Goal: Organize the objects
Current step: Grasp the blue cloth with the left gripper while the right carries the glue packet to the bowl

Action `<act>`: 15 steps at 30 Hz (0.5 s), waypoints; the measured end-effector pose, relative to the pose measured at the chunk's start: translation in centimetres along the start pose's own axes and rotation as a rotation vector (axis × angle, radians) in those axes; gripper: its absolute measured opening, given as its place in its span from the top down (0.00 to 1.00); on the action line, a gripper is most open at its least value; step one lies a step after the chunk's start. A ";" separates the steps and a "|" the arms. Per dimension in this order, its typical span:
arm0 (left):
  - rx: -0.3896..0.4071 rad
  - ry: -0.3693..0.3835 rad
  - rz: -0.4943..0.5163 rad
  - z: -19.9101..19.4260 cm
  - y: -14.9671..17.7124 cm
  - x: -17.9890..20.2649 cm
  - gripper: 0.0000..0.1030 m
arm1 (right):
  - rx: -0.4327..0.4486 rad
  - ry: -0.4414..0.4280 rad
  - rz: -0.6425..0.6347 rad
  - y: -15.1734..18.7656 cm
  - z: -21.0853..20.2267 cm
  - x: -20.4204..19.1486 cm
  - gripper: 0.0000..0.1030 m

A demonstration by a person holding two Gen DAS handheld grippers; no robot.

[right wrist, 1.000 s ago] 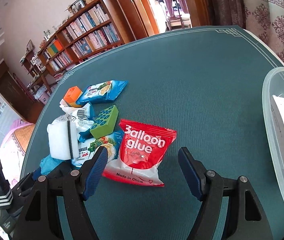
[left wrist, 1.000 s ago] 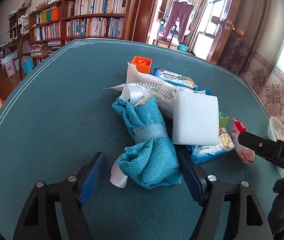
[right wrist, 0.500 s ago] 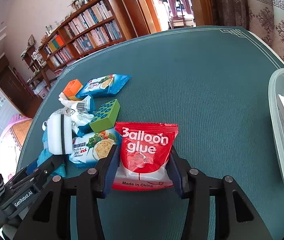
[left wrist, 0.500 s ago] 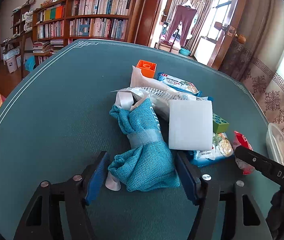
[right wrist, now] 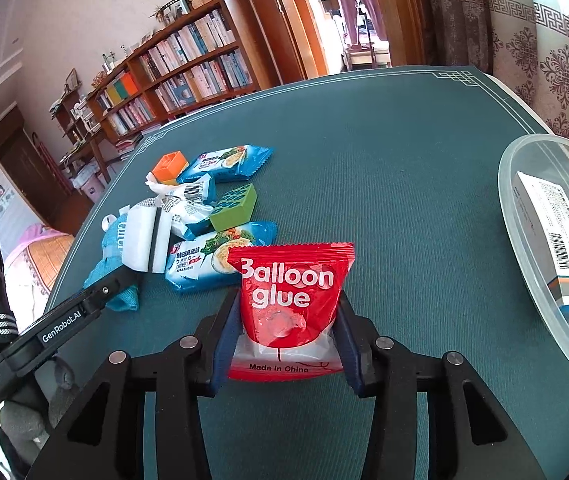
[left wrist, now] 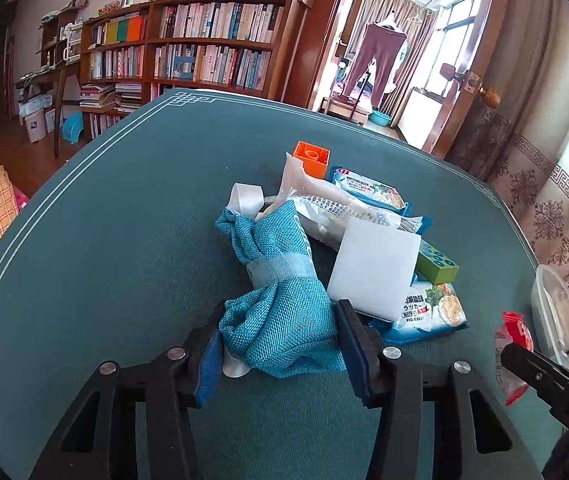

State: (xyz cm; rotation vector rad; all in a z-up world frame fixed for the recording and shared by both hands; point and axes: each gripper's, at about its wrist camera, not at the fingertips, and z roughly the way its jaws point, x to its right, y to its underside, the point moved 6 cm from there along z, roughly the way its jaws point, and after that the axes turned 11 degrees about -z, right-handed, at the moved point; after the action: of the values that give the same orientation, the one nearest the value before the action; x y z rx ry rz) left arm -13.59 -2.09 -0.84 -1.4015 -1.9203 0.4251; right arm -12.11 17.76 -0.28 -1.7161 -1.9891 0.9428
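A teal woven cloth bundle (left wrist: 280,248) tied with a band lies on the dark green table (left wrist: 124,240). My left gripper (left wrist: 280,312) has its blue pads against both sides of the bundle's near end, and its jaws are closing on it. In the right wrist view a red "Balloon glue" packet (right wrist: 288,280) stands between the pads of my right gripper (right wrist: 287,308). Those pads squeeze the packet's lower half as the jaws are closing. The same packet (left wrist: 514,336) shows at the right edge of the left wrist view.
A pile sits beside the cloth: a white sponge (left wrist: 372,272), a green block (left wrist: 436,262), an orange block (left wrist: 311,158) and blue biscuit packs (left wrist: 428,316). A clear plastic container (right wrist: 524,184) holding a small box (right wrist: 556,240) stands at the right table edge.
Both grippers narrowed from wide open. The left one slid forward and closed onto the cloth bundle. The right one closed onto the red packet and shifted with it toward the container.
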 end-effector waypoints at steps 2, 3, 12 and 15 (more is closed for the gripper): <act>0.015 0.003 -0.004 -0.4 -0.2 0.0 0.48 | 0.009 0.002 -0.002 0.2 -0.7 -0.1 0.55; 0.022 0.005 -0.005 -0.6 -0.2 0.0 0.48 | 0.013 0.004 -0.003 0.4 -1.2 -0.1 0.55; 0.072 0.066 0.007 -2.4 -0.6 0.9 0.48 | 0.029 0.014 0.007 1.6 -3.4 0.2 0.55; 0.084 0.092 0.020 -2.8 -0.5 1.5 0.48 | 0.028 0.017 0.016 2.0 -3.8 0.5 0.55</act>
State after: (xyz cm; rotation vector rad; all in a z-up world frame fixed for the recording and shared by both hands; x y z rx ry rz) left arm -12.15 -1.31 1.94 -1.3637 -1.7956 0.4377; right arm -8.26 19.26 0.99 -1.7225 -1.9452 0.9535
